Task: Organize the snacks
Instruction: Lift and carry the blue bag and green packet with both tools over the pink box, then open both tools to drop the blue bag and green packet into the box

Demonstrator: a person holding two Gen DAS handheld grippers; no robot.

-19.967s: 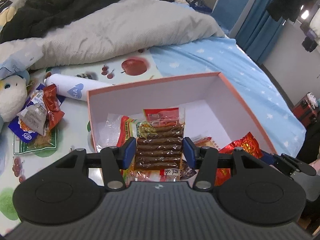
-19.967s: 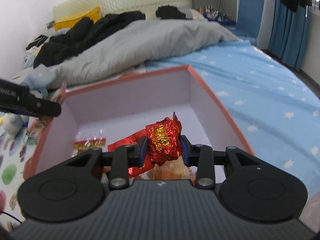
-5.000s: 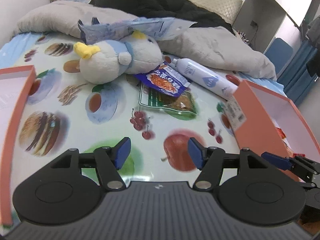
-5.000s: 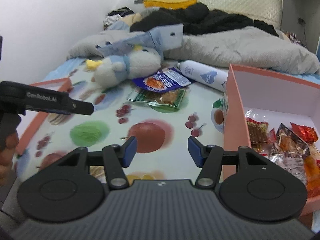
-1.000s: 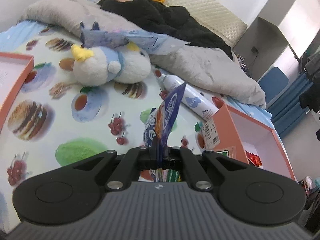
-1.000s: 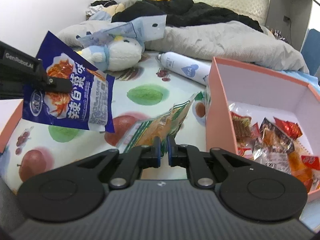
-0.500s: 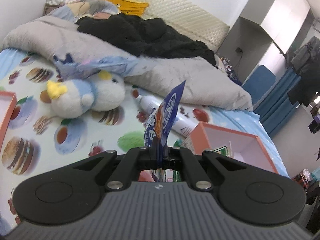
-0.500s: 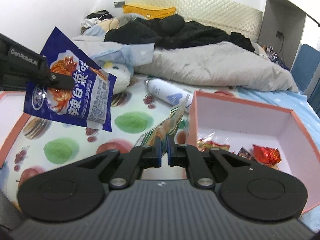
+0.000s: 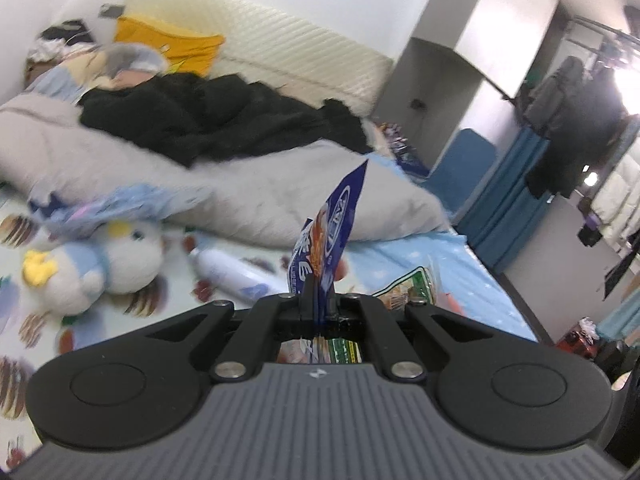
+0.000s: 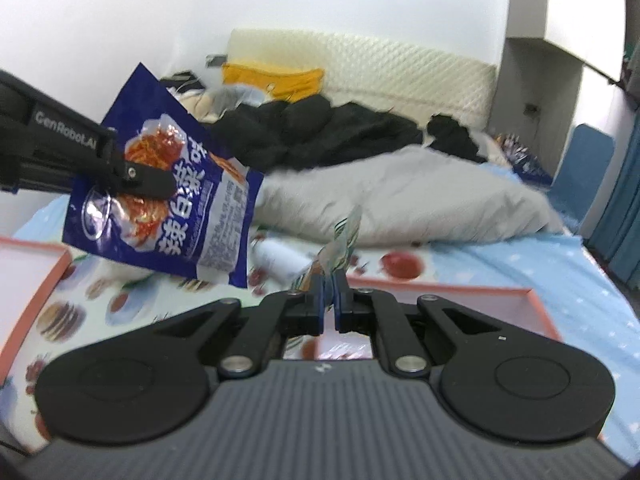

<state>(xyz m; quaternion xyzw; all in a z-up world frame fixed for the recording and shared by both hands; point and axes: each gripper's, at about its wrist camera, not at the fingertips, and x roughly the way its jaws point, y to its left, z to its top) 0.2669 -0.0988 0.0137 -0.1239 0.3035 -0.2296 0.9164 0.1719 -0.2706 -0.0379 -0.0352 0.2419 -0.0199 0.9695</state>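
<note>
My left gripper [image 9: 319, 307] is shut on a blue snack bag [image 9: 330, 232] seen edge-on; in the right wrist view the bag [image 10: 168, 204] hangs in the air at the left, pinched by the left gripper's fingers [image 10: 140, 178]. My right gripper [image 10: 329, 307] is shut on a clear green-printed snack pack [image 10: 338, 246], held edge-on above the near wall of the pink box [image 10: 448, 294]. The same pack shows in the left wrist view [image 9: 412, 290]. Snacks inside the box are mostly hidden by the gripper body.
A white bottle [image 9: 232, 272] and a plush bird [image 9: 96, 260] lie on the fruit-print sheet. A grey duvet [image 9: 248, 196] with black clothes [image 9: 208, 120] fills the back. A pink box lid [image 10: 24, 280] lies at the left.
Both grippers have lifted higher with their packets and tilted up. The box has dropped low in the right wrist view. The views are blurred by motion.
</note>
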